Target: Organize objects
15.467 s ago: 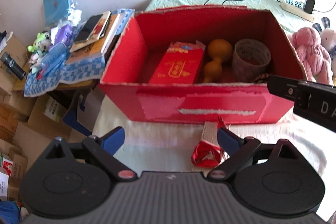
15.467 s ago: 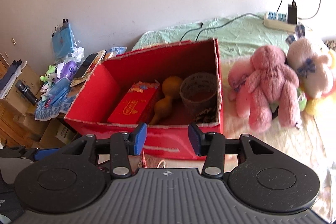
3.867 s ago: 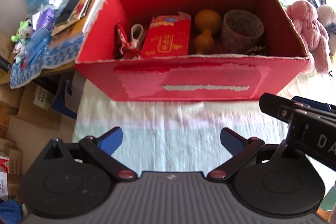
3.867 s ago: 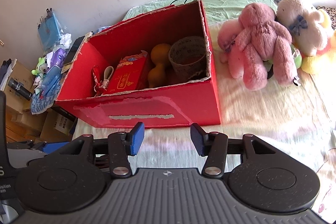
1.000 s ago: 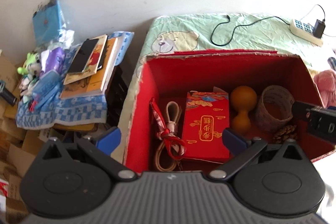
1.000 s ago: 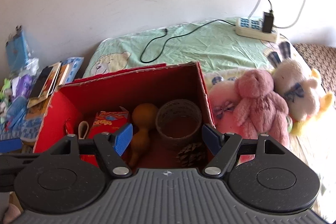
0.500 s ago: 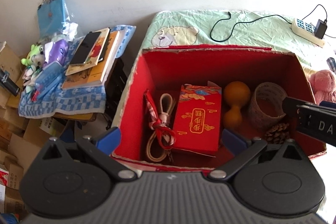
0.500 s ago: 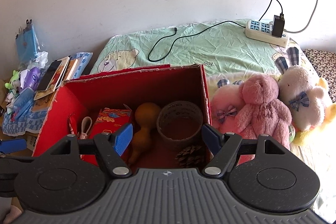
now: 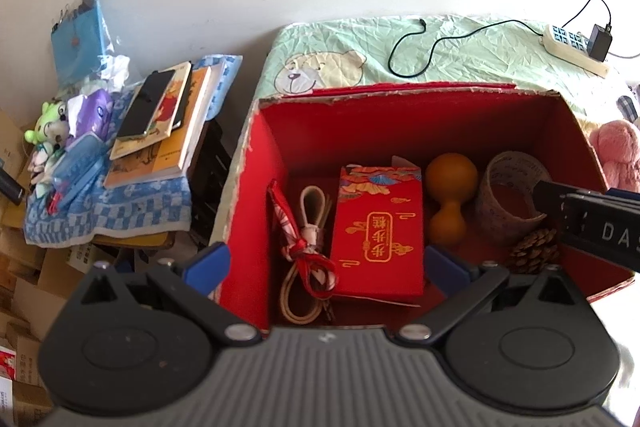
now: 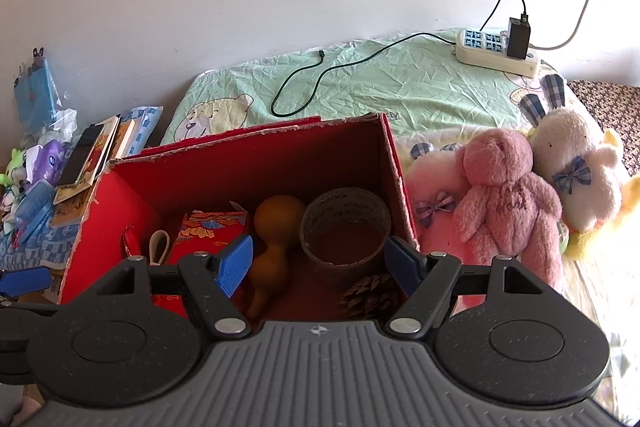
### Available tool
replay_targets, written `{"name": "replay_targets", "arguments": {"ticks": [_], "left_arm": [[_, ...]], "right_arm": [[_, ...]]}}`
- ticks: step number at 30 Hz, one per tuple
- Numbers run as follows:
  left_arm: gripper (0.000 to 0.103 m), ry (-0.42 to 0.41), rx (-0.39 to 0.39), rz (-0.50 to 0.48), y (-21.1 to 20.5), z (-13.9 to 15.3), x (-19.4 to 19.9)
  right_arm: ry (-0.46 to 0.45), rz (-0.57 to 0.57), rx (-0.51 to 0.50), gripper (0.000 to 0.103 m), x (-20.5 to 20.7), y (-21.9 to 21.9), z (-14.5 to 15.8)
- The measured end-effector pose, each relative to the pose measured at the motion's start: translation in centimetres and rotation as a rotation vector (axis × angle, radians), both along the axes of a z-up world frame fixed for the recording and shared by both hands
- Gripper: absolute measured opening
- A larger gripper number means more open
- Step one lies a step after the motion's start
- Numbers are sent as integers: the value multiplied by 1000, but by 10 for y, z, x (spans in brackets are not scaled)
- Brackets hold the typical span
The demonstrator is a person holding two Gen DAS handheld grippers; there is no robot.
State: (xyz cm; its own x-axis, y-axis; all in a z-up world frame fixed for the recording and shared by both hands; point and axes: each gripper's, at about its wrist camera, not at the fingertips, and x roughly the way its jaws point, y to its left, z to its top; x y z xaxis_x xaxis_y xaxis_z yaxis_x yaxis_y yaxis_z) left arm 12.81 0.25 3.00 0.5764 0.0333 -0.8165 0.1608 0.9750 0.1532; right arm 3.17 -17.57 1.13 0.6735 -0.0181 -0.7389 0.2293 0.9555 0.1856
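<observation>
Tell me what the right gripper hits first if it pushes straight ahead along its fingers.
Probably the tape roll inside the red box. The right gripper is open, and the roll sits centred between its fingers, with the pine cone just below. Depth is uncertain through the fisheye.

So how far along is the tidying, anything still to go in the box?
Looks mostly done: the red box already holds the strap with red ribbon, red packet, gourd, tape roll and pinecone. Nothing is in hand: the left tool and right tool are both open and empty. The plush toys lie beside the box; they may be left.
</observation>
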Motion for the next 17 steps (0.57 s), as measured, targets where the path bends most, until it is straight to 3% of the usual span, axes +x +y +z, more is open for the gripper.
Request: {"name": "replay_targets", "arguments": {"ticks": [17], "left_arm": [[100,-32,-33,-64,3,0,5]], "right_arm": [[3,-46,-36,75,2,5,1]]}}
